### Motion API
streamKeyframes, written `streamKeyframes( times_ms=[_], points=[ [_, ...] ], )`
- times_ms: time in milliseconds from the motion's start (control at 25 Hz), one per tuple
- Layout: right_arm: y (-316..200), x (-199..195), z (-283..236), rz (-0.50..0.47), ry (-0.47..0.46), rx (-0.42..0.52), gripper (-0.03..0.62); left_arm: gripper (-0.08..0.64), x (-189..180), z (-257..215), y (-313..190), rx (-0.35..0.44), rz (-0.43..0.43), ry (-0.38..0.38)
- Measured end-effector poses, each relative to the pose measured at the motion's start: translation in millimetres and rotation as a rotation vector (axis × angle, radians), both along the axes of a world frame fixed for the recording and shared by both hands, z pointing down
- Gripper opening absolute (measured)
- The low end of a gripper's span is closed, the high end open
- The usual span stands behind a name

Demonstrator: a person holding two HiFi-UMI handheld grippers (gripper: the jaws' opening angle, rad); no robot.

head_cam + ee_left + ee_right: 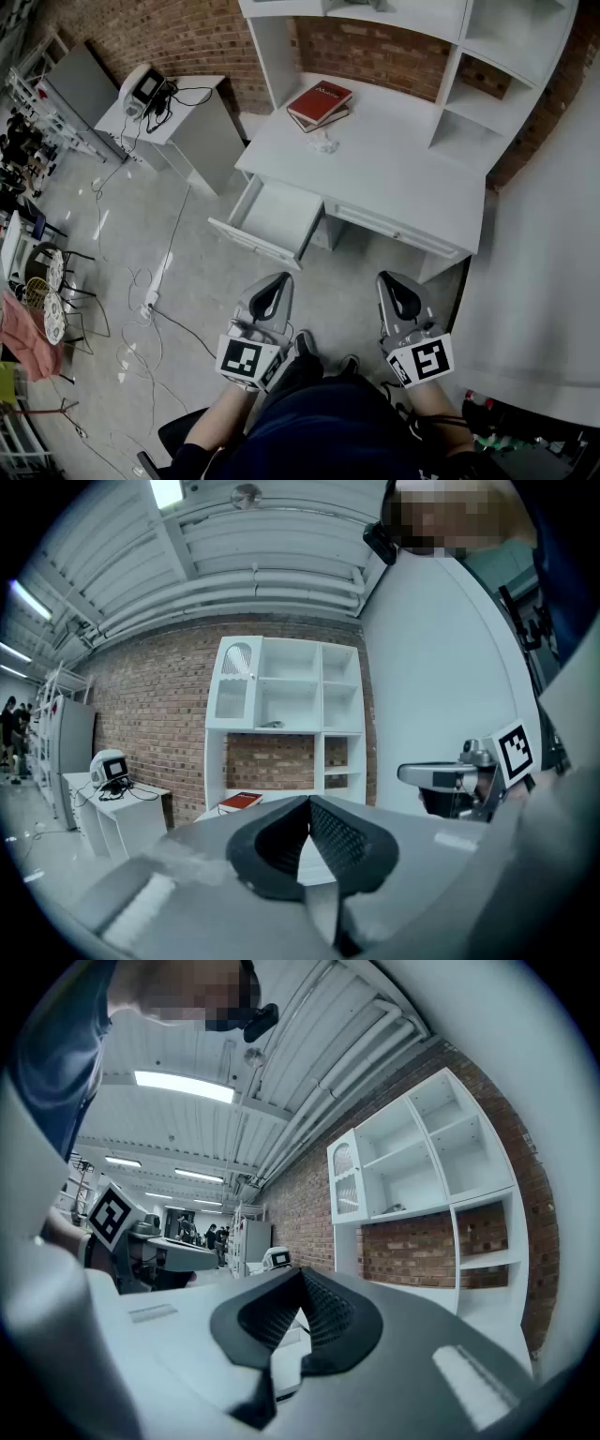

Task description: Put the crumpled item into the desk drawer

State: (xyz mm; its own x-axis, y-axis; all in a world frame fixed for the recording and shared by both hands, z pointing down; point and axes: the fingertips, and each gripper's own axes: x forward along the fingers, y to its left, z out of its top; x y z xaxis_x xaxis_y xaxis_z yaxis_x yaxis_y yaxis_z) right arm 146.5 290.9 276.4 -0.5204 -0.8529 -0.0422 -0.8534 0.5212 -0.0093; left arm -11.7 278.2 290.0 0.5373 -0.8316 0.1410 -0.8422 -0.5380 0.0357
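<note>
Crumpled item (323, 143), small and white, lies on the top of a white desk (394, 178) toward the back left corner. It sits just in front of a stack of red books (320, 103), well back from the desk's front edge. At the front left of the desk the drawer (272, 220) stands pulled out, its inside facing up, well apart from the item.

The person stands back from the desk with both tools held side by side over the floor. The left gripper (275, 286) is clenched, its dark ribbed pads meeting at the tips with nothing between them. The right gripper (395, 284) is likewise clenched on nothing. Both point toward the desk, and neither touches it.

A white shelf unit (487, 84) rises from the back of the desk against a brick wall (187, 37). To the left, a small white side table (202, 131) carries a device with trailing cables (155, 291) that run down across the floor.
</note>
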Motion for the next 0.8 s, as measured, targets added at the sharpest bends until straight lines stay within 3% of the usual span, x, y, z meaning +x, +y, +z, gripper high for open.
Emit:
streamKeyframes(
  times_ms=[240, 800],
  points=[
    [-3, -22, 0, 0.006, 0.015, 0.000, 0.002, 0.003, -24, 2, -2, 0.051, 0.026, -0.041],
    [-60, -74, -8, 0.095, 0.034, -0.017, 0.002, 0.003, -93, -1, -74, 0.045, 0.036, 0.045]
  ],
)
